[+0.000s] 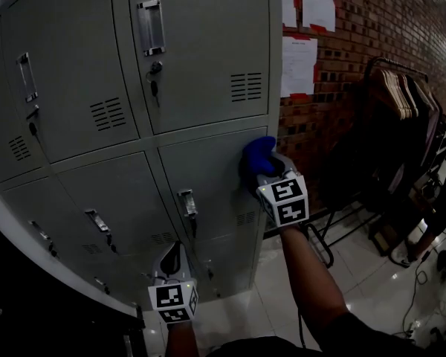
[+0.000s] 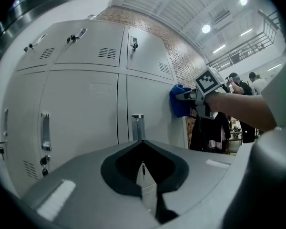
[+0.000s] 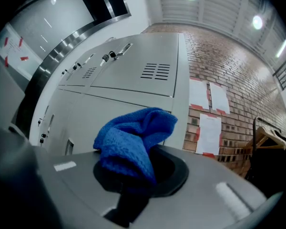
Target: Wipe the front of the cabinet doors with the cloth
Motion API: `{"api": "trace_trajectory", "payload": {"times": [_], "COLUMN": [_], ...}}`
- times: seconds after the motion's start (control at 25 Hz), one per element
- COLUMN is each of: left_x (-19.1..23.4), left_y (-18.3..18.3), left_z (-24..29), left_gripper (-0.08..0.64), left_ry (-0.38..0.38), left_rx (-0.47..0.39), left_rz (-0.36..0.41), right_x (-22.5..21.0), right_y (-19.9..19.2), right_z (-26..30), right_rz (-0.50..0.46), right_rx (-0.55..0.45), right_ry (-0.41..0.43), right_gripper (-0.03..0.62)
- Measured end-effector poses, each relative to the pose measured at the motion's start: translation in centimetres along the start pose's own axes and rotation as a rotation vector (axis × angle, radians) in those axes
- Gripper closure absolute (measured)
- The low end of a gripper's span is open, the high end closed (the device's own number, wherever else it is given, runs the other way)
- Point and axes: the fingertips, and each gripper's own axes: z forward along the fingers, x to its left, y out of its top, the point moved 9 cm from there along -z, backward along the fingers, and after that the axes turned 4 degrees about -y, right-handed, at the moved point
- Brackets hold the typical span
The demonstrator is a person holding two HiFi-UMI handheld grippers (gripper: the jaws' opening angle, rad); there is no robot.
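Between the jaws of the right gripper (image 3: pixel 133 190) sits a bunched blue cloth (image 3: pixel 133 144), clamped at its lower end, with the loose folds rising above the jaw tips. In the head view the cloth lies against a lower cabinet door (image 1: pixel 208 173), close to that door's upper right corner and the cabinet's right edge. The person's forearm (image 1: pixel 308 274) runs back from the gripper's marker cube (image 1: pixel 284 199) toward the bottom of the frame.

The left gripper (image 2: pixel 143 168) has its jaws brought together with nothing between them. It hangs lower and to the left, pointing at the bottom row of doors, well apart from the cloth.

The cabinet (image 1: pixel 74 162) is a grey metal locker bank with several doors. Each has a recessed handle (image 1: pixel 150 27) and a louvred vent (image 1: pixel 246 86), and a key (image 1: pixel 154 88) hangs from the upper door's lock.

To the right of the cabinet stands a brick wall (image 1: pixel 364 28) with paper sheets (image 1: pixel 298 65) taped to it. Further right a dark clothes rack (image 1: pixel 398 88) carries wooden hangers, above a glossy tiled floor (image 1: pixel 357 270).
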Motion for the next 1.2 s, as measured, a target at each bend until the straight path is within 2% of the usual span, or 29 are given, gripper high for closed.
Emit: {"api": "trace_trajectory", "payload": {"times": [0.28,0.56,0.8,1.2], "left_x": [0.2,0.6,0.8,1.8], "left_y": [0.5,0.1,0.0,1.3], "left_z": [-0.7,-1.3,-1.4,-3.1], "left_gripper": [0.545,0.545,0.545,0.545], "left_ry": [0.031,0.041,0.030,0.041], "left_rx": [-0.034,-0.025,-0.019,-0.055], "left_rz": [-0.001,-0.007,-0.014,-0.006], "right_x": [-1.6,-2.1,2.7,12.8], "right_y": [-0.2,-0.5,0.0,0.0], "right_z": [-0.5,-1.1,-1.3,0.5], "right_rz": [0.008,0.014,0.052,0.092], "right_rx": [0.008,-0.003,-0.085,-0.079], "right_ry": [-0.042,-0.067,0.061,0.267], "right_gripper": [0.535,0.535,0.535,0.535]}}
